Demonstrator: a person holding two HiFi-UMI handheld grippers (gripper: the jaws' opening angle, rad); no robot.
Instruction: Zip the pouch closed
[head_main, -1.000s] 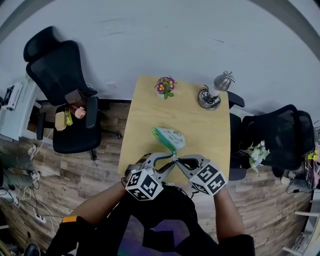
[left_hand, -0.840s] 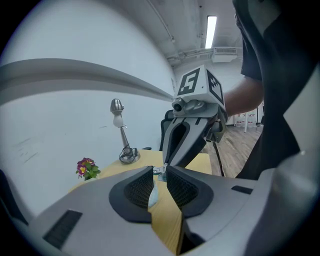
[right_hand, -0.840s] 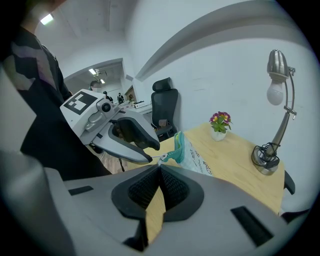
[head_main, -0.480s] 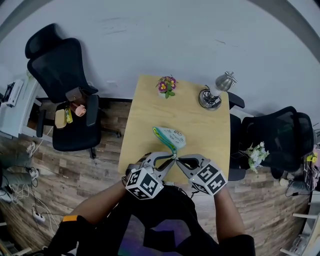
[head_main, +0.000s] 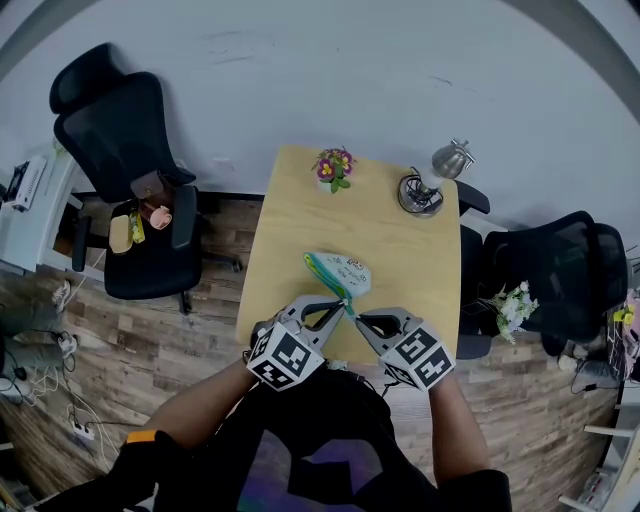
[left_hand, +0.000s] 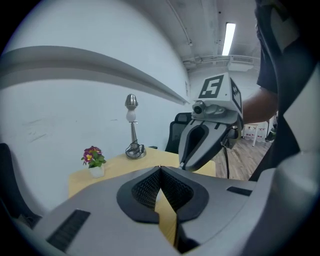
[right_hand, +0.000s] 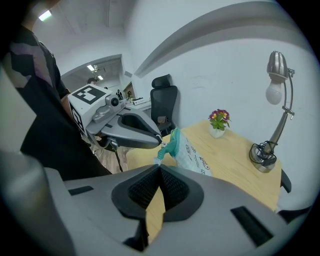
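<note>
Tabletop of pale wood (head_main: 300, 215) fills the middle of the head view, set on plank flooring (head_main: 200, 330). Two black office chairs flank it: one (head_main: 125, 160) stands out at 10 o'clock with a few small items on its seat, the other (head_main: 565, 275) is tucked close at 3 o'clock. The person's forearms (head_main: 455, 430) reach in over the 6 o'clock edge, each carrying a grey tool with a marker cube. The left gripper (left_hand: 160, 169) angles in from 7 o'clock and the right gripper (right_hand: 159, 166) from 5 o'clock, their tips just beside each other over the near half of the table. A silver desk lamp (head_main: 432, 185) stands at the 1 o'clock corner. The pouch (head_main: 345, 272), white with small print, lies near the table's centre and runs from the gripper tips toward 11 o'clock. A small pot of pink and yellow flowers (head_main: 331, 170) sits at the 12 o'clock edge. The left jaws are pressed together at the tips, with only bare tabletop showing through the gap behind them; in the right gripper view that tip touches the pouch's teal zip edge (right_hand: 171, 141). The right jaws are likewise together, and a small pale tab (right_hand: 159, 154) at the pouch's near end sits right at their tips, seemingly nipped between them, though it is too small to be sure.
</note>
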